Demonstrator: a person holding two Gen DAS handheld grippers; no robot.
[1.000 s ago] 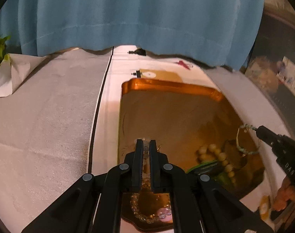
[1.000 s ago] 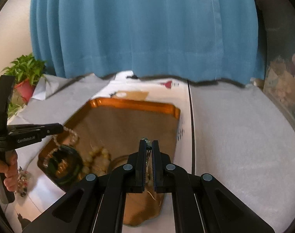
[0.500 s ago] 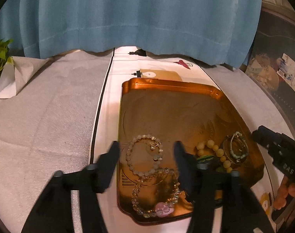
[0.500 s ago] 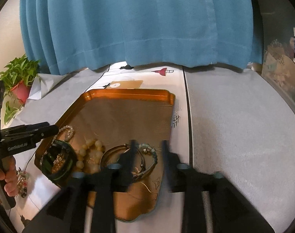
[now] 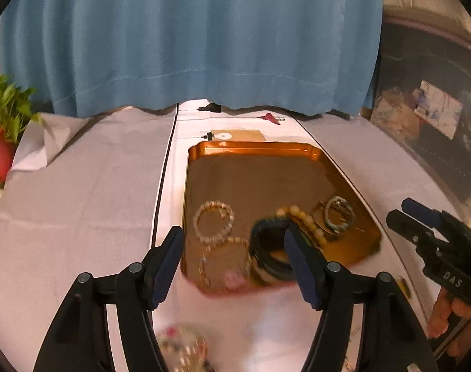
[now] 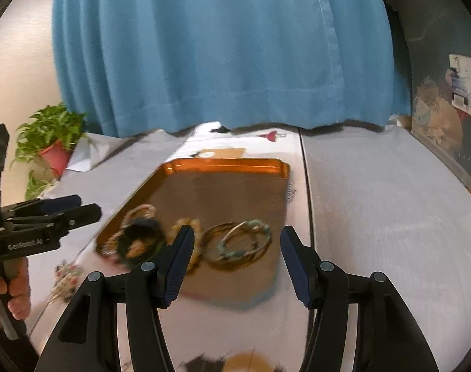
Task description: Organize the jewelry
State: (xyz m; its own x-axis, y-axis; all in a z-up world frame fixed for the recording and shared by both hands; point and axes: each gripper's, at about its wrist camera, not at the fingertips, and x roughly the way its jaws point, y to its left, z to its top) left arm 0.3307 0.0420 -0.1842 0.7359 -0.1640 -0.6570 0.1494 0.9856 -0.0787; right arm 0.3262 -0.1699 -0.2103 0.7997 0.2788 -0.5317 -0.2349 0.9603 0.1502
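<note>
Between placements: left tool [image 5: 235, 266] and right tool [image 6: 234, 259] opening, nothing pinched, above tray [image 5: 254, 148]. Next: pick loose jewelry [image 6: 65, 274] from table.

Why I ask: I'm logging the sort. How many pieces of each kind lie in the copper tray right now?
Pale bead bracelets: 2
Wooden bead bracelet: 1
Green bead bracelet: 1
Dark bangle: 1
Thin metal bangle: 1 (blurred, possibly more)
Total: 6
</note>
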